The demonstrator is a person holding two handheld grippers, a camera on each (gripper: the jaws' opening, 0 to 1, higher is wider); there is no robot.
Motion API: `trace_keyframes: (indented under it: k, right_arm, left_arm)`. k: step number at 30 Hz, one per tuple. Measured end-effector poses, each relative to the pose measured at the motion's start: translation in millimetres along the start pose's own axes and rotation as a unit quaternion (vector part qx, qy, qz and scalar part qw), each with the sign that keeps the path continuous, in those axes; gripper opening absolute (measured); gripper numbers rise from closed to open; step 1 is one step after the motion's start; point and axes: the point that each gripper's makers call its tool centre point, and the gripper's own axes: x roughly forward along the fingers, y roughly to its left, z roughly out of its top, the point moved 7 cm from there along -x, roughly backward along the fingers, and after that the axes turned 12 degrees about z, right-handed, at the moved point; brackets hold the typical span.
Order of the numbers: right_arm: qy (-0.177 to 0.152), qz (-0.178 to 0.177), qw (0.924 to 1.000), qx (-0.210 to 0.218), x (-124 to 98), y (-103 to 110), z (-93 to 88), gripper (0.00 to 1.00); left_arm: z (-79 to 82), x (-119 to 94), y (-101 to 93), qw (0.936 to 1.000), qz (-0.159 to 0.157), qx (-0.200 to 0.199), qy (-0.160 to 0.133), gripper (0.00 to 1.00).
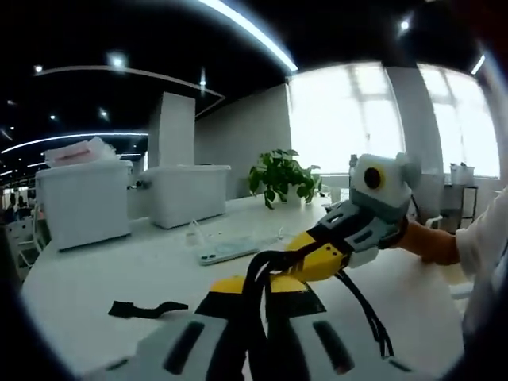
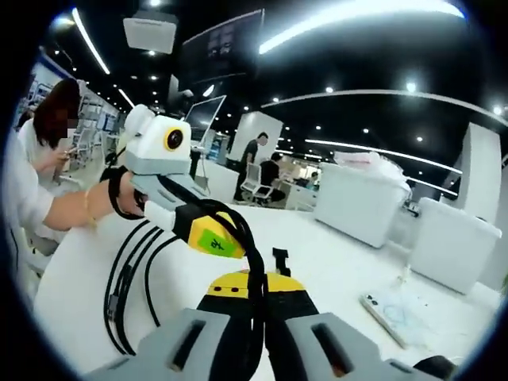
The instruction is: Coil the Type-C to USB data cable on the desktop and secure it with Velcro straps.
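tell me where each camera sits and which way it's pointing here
Left gripper view: rides on the left gripper, looking across the white table toward bright windows and a potted plant; the right gripper and the person's sleeve come in from the right.
Right gripper view: rides on the right gripper, facing into the office toward white bins; the left gripper and a hand come in from the left.
Shared: both grippers pinching the black cable, a Velcro strap and a phone on the table.
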Motion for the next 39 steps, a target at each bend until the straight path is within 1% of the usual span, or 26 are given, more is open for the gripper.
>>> trace_keyframes:
  k: [2,4,5,7,8,9,11,12,13,14,15,16,17,21,25,28,30,35,37,39]
  right_arm:
    - [-0.009,0.002,0.9999,0.014,3,1,-1.9,0.05]
    - [-0.022,0.012,0.9988,0.042,8,3,-3.9,0.07]
    - [-0.027,0.018,0.9981,0.052,10,4,-4.9,0.08]
    - [-0.033,0.024,0.9975,0.058,14,6,-5.7,0.1]
    - [-0.032,0.027,0.9977,0.053,17,8,-5.4,0.12]
    - [-0.028,0.029,0.9987,0.031,20,9,-4.5,0.15]
    - [-0.019,0.019,0.9996,-0.007,23,11,-3.1,0.19]
    - [-0.015,0.01,0.9996,-0.022,25,13,-2.0,0.19]
    - [-0.008,-0.003,0.9992,-0.04,27,13,-0.2,0.19]
    - [-0.004,-0.009,0.998,-0.062,28,13,2.4,0.15]
    - [-0.003,-0.005,0.997,-0.077,30,16,5.2,0.08]
    - [0.0,-0.005,0.9976,-0.07,32,19,5.6,0.07]
    - [0.018,-0.013,0.9975,-0.067,32,18,5.9,0.06]
    - [0.019,0.001,0.9984,-0.053,32,16,5.9,0.05]
    - [0.026,0.011,0.9979,-0.058,32,17,1.2,0.05]
    - [0.033,0.012,0.9976,-0.059,31,16,-3.0,0.06]
    - [0.032,0.013,0.9978,-0.057,31,17,-3.5,0.06]
    - [0.028,0.013,0.9981,-0.053,32,19,-3.2,0.06]
    - [0.027,0.01,0.9982,-0.053,32,19,-3.1,0.07]
    - [0.017,0.009,0.9988,-0.045,34,18,-3.2,0.08]
  left_arm:
    - [-1.7,-1,3.8,1.0,-0.002,0.007,0.001,0.07]
    - [-5.4,-5,9.5,0.9999,-0.001,0.011,0.001,0.06]
    - [-6.9,-8,12.3,0.9998,0.001,0.018,-0.002,0.06]
    - [-7.7,-13,18.4,0.9994,0.003,0.033,-0.013,0.07]
    - [-8.6,-15,20.9,0.9994,0.004,0.032,-0.014,0.07]
    - [-9.9,-17,22.9,0.9994,0.004,0.03,-0.016,0.07]
    - [-10.3,-17,25.4,0.9994,0.006,0.031,-0.015,0.07]
    - [-10.5,-17,25.3,0.9992,0.003,0.038,-0.015,0.07]
    - [-10.3,-18,24.6,0.9991,-0.001,0.039,-0.016,0.07]
    - [-9.8,-18,23.3,0.9991,-0.006,0.039,-0.019,0.07]
    - [-8.9,-19,21.9,0.999,-0.011,0.039,-0.021,0.07]
    - [-7.8,-20,21.0,0.999,-0.011,0.037,-0.023,0.07]
    - [-7.3,-21,20.7,0.999,-0.008,0.038,-0.023,0.08]
    - [-7.4,-23,20.8,0.9985,-0.012,0.043,-0.031,0.09]
    - [-9.4,-25,19.4,0.9978,-0.017,0.058,-0.026,0.11]
    - [-10.4,-28,20.7,0.9971,-0.018,0.07,-0.024,0.13]
    - [-11.1,-28,21.0,0.9976,-0.02,0.063,-0.022,0.13]
    - [-15.2,-25,21.9,0.996,-0.004,0.088,-0.015,0.06]
    - [-14.6,-25,22.2,0.996,-0.003,0.089,-0.015,0.06]
    - [-15.3,-24,25.5,0.9962,0.0,0.086,-0.012,0.06]
